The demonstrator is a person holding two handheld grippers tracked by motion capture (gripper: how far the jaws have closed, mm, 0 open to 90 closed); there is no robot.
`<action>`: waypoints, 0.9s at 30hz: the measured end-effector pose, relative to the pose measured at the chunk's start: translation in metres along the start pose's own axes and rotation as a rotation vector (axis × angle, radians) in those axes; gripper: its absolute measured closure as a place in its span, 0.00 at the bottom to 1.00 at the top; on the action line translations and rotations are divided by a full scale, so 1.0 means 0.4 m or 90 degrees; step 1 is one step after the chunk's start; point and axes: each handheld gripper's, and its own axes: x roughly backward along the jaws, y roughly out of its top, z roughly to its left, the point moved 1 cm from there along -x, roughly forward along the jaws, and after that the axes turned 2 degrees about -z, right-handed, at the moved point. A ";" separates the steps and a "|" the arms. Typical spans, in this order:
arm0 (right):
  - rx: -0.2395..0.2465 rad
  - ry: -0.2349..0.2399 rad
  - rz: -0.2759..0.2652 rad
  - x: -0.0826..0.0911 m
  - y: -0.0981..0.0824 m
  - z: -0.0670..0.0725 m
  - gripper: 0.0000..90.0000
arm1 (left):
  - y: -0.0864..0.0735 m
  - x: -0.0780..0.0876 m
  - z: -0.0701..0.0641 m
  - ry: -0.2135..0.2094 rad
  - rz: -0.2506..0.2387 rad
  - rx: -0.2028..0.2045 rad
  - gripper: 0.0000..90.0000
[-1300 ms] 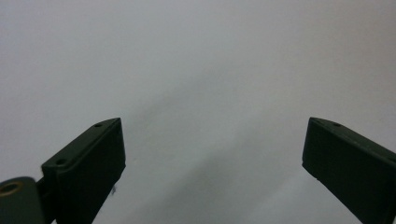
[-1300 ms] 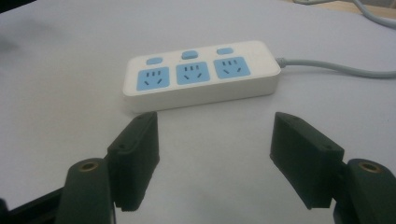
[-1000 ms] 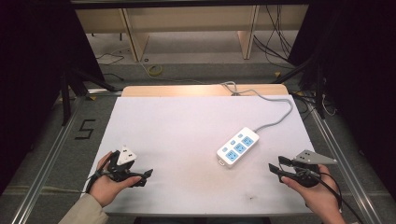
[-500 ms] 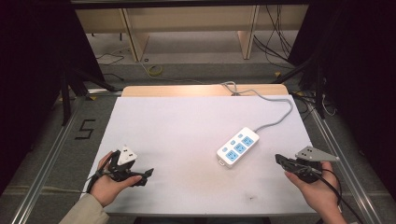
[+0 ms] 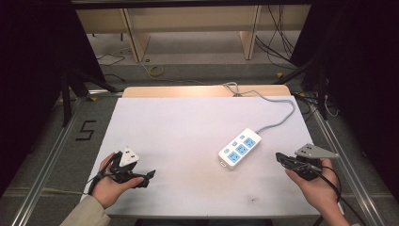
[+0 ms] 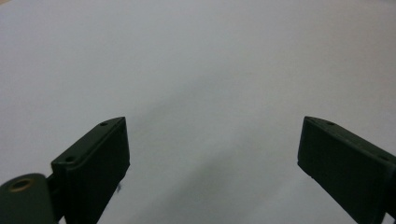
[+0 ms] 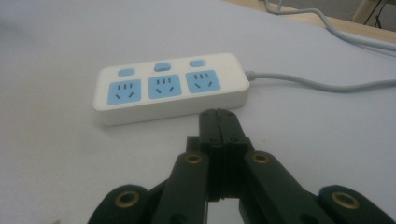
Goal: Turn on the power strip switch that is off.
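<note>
1. Black jaws of the right tool (image 7: 218, 122) are clenched together on nothing, their tips just short of the power strip (image 7: 170, 92) and aimed at its long side.
2. Left tool (image 5: 141, 175) is released, jaws spread wide over bare tabletop (image 6: 196, 70), well apart from the power strip (image 5: 239, 148).
3. That strip lies flat, sockets up, toward the right of the white tabletop (image 5: 179, 132); its grey cord (image 5: 282, 115) runs away to the far edge.
4. Risk, as I judge it: pushing in with closed jaws would shove the strip, and the cord could drag it askew.
5. Open room is ample left of the strip; the right tool sits near the tabletop's right edge.
</note>
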 end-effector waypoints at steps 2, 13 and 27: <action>0.000 -0.001 0.001 -0.002 0.002 0.001 1.00 | 0.000 0.000 0.000 0.000 0.001 -0.002 0.10; -0.001 0.002 -0.002 -0.009 0.015 0.002 1.00 | 0.001 -0.004 -0.005 0.000 0.003 -0.001 0.10; 0.001 0.010 -0.002 -0.024 0.029 0.012 1.00 | 0.003 -0.005 -0.007 -0.001 0.004 -0.005 0.10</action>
